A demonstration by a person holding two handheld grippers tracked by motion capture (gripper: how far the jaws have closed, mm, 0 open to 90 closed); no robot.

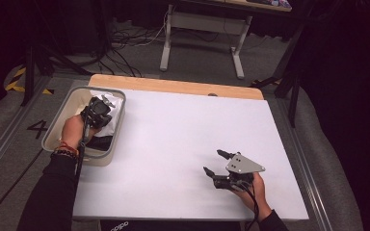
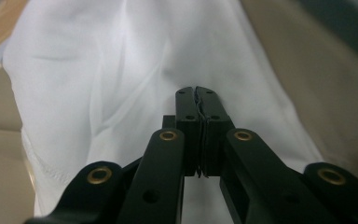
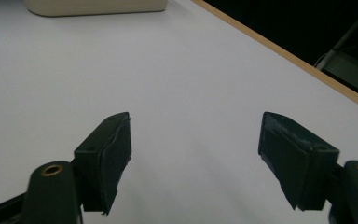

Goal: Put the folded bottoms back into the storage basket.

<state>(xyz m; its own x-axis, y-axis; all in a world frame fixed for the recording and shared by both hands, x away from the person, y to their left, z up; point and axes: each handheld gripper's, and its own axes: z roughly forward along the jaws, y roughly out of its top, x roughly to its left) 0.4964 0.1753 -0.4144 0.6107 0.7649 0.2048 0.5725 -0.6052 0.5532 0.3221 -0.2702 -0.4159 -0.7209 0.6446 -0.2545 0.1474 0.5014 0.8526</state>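
Left tool (image 1: 98, 111) down in the beige bin (image 1: 58, 118) at the surface's (image 1: 183, 139) left edge, jaws closed over white cloth (image 2: 121, 70); right tool (image 1: 218, 164) open, empty, above the bare surface

At left of the high view, the left gripper (image 1: 98, 111) points away, jaws pressed together — at lower right, the right gripper (image 1: 215, 162) rests level, jaws spread wide.

A white-topped table (image 1: 183, 144) carries a beige bin (image 1: 58, 122) at its left edge.
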